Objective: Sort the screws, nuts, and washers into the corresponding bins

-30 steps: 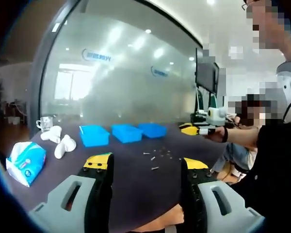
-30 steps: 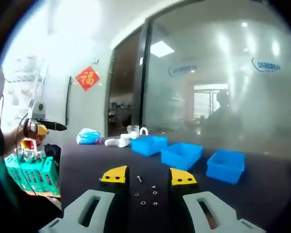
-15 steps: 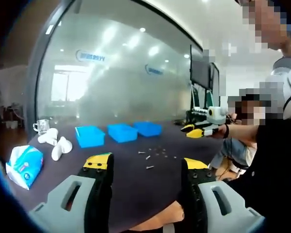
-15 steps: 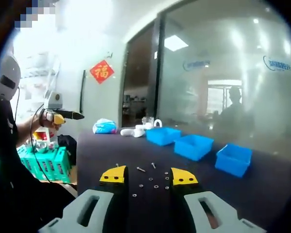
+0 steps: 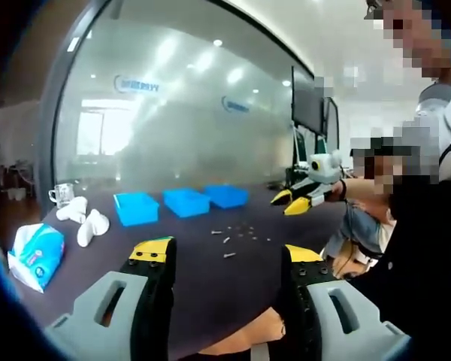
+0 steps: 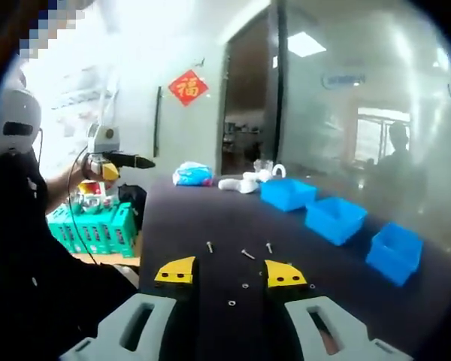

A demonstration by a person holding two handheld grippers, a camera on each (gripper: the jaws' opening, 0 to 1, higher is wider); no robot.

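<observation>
Your left gripper view looks low across dark table (image 5: 210,286) from near edge, facing glass wall, three blue bins (image 5: 184,201) well ahead, scattered hardware (image 5: 237,235) between jaws and bins. Your right gripper view looks along same table (image 6: 180,226) from other side, hardware (image 6: 244,259) just ahead of jaws, bins (image 6: 334,218) off to right. Both share table, bins, hardware, tissue pack (image 5: 36,254); each catches opposite gripper: right gripper (image 5: 293,201), left gripper (image 6: 131,160).

Bare worktop (image 5: 210,278) lay open before the scattered screws (image 5: 229,239); three blue bins (image 5: 184,203) lined its far edge.
</observation>
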